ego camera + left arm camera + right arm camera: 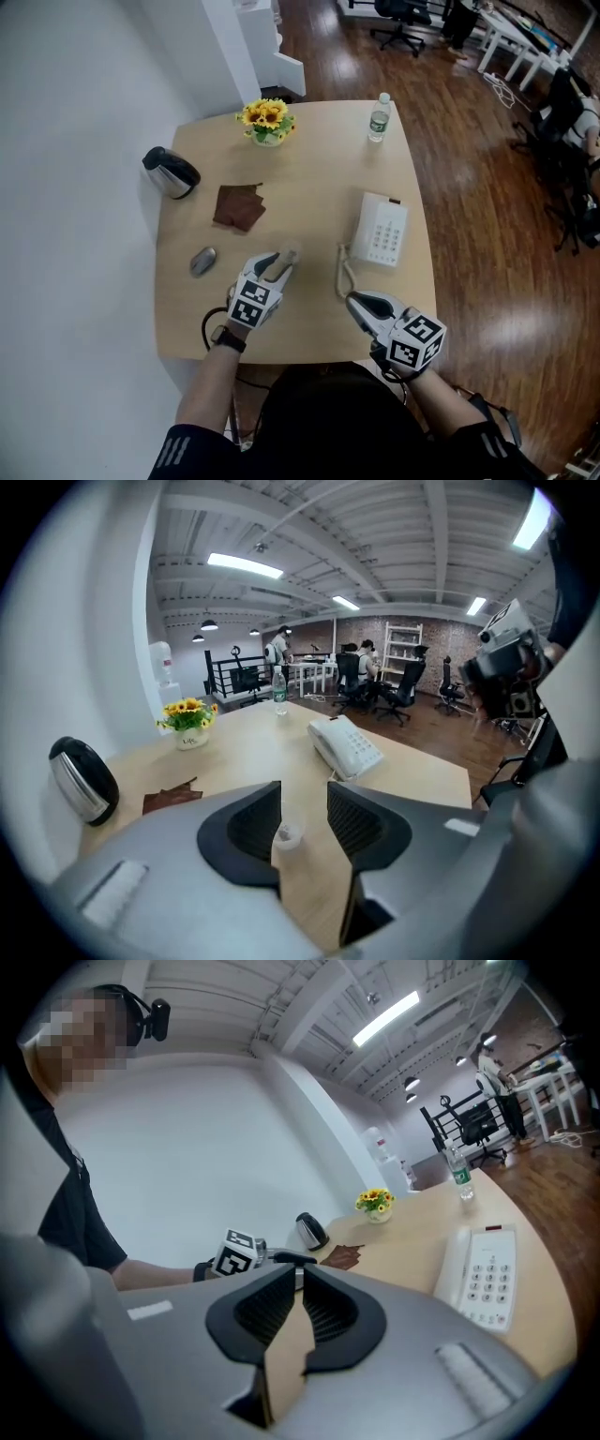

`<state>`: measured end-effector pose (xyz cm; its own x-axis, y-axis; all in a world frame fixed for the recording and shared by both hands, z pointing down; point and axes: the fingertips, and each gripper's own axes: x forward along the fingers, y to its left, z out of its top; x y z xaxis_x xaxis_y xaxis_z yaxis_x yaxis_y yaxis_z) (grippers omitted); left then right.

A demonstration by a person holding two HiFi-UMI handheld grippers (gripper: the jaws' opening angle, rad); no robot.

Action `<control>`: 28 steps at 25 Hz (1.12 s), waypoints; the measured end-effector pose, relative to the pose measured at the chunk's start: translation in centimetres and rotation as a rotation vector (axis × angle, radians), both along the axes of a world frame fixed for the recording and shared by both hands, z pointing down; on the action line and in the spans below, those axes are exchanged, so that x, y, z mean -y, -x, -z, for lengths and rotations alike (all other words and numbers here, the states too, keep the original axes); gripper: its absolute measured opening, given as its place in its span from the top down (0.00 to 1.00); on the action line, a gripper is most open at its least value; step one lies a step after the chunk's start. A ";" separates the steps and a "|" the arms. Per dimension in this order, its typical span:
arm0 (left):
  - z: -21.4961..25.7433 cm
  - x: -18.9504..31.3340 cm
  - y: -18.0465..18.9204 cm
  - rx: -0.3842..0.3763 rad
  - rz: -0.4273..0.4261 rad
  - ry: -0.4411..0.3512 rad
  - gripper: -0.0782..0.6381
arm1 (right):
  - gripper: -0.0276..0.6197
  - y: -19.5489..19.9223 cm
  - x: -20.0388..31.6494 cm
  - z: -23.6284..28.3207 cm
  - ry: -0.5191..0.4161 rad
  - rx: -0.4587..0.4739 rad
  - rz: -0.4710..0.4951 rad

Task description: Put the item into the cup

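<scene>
A small pale cup [286, 837] stands upright on the wooden table [319, 169], between the jaws of my left gripper [304, 791]. The jaws stand apart and wider than the cup, which sits close to the left one; the pads do not press it. In the head view the cup [287, 254] shows just past the tips of the left gripper [280, 265]. My right gripper [356, 302] hovers near the table's front edge, right of the left one, its jaws shut with nothing between them. A grey oval item [202, 261] lies to the left of the left gripper.
A brown cloth [239, 206], a silver and black kettle [171, 172] and a pot of yellow flowers [267, 120] sit at the back left. A white telephone [382, 230] lies to the right and a water bottle [378, 117] stands at the far right corner.
</scene>
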<state>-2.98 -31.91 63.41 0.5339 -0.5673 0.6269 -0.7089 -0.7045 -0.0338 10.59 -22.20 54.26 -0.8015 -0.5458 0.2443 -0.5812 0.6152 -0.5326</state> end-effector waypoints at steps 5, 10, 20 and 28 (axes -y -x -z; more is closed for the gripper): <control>4.6 -5.2 0.7 -0.084 0.054 -0.039 0.68 | 0.91 0.3 -1.1 1.1 -0.025 0.032 0.062; 7.3 -10.2 -0.4 -0.118 0.079 -0.090 0.68 | 0.91 0.4 -1.9 1.7 -0.060 0.033 0.120; 9.7 -19.8 -1.3 -0.205 0.002 -0.122 0.68 | 0.91 2.0 -9.2 4.2 -0.142 -0.003 0.085; 9.6 -32.6 2.0 -0.232 -0.060 -0.123 0.68 | 0.91 5.9 -22.0 4.9 -0.164 -0.019 0.015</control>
<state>-4.94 0.70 53.85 0.6902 -0.5948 0.4121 -0.6650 -0.7459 0.0372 4.67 -0.20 49.38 -0.8063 -0.5673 0.1676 -0.5799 0.7022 -0.4131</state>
